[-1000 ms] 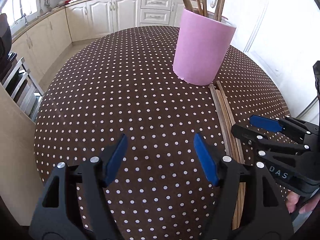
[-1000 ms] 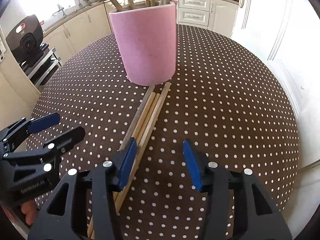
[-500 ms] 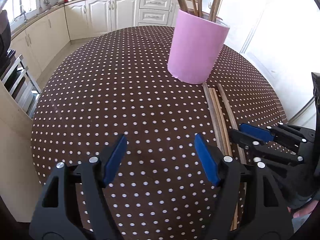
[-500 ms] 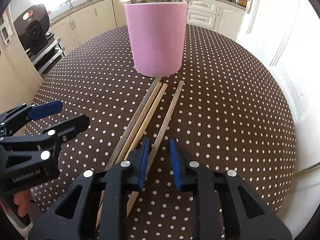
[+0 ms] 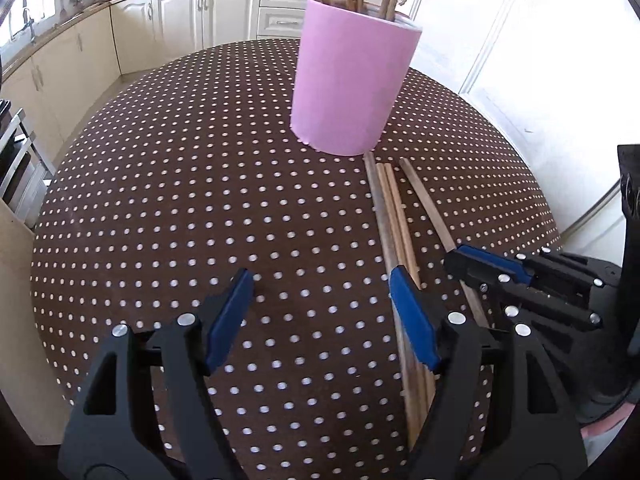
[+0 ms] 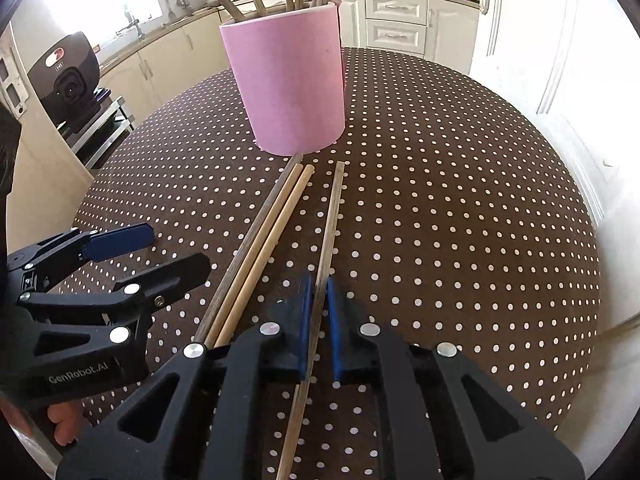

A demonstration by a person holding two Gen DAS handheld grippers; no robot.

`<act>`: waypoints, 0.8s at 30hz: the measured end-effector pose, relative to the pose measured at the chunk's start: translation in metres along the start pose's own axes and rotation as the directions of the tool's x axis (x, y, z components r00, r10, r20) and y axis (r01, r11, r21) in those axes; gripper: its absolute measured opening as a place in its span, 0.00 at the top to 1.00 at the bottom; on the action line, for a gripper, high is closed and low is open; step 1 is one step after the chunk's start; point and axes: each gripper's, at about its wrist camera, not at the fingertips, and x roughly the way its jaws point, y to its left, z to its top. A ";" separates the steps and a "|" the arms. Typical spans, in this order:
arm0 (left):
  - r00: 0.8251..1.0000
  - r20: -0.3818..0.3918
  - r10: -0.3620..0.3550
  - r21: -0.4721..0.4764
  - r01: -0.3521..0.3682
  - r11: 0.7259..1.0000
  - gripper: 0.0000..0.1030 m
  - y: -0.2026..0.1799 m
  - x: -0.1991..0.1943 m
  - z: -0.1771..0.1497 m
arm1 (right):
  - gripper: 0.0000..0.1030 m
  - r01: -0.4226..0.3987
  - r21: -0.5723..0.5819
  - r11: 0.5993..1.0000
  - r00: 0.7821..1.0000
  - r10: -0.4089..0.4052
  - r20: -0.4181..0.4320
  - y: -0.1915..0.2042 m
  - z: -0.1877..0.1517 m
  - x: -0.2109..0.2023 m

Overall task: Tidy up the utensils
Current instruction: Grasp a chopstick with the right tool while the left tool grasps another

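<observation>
Half a second ago the right claw's blue pads stood a little apart over the lone stick; now they have drawn in tight against it, while the left claw has stayed where it was, gaping.

From the left wrist view, the left claw hangs wide apart over the dotted counter, holding nothing. At about one o'clock from it stands the pink holder, with several sticks already leaning out of its mouth. Three wooden sticks lie side by side on the cloth, running from the holder's foot back toward the camera, and a fourth, darker stick lies just to their right, apart from them. The right claw sits at three o'clock, its tips on that fourth stick.

From the right wrist view, the right claw is pinched on the single stick, gripping it around the middle or a little nearer the near end (the stick runs out of view below, so I can't be sure). It points to twelve o'clock, toward the holder. The three grouped sticks lie at eleven o'clock, and the left claw idles at nine.

I'd judge the stick light, stiff and smooth. It's thin and apt to swivel in the pads, so a grip near the middle suits it best.
</observation>
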 end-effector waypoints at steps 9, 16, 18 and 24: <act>0.997 -0.022 0.070 0.058 -0.069 0.996 0.29 -0.024 0.015 0.010 | 0.95 -0.012 0.015 1.000 1.000 0.012 0.009 -0.012 -0.011 -0.010; 0.997 -0.025 0.078 0.042 -0.076 0.996 0.26 -0.034 0.025 0.016 | 0.95 -0.002 0.026 1.000 1.000 0.001 0.010 -0.012 -0.010 -0.011; 0.996 -0.022 0.088 0.046 -0.087 0.995 0.26 -0.031 0.026 0.017 | 0.95 0.006 0.021 1.000 1.000 -0.006 0.012 -0.010 -0.011 -0.011; 0.993 -0.043 0.113 0.049 -0.111 0.993 0.24 -0.026 0.032 0.023 | 0.95 0.011 0.021 1.000 1.000 -0.011 0.008 -0.007 -0.010 -0.011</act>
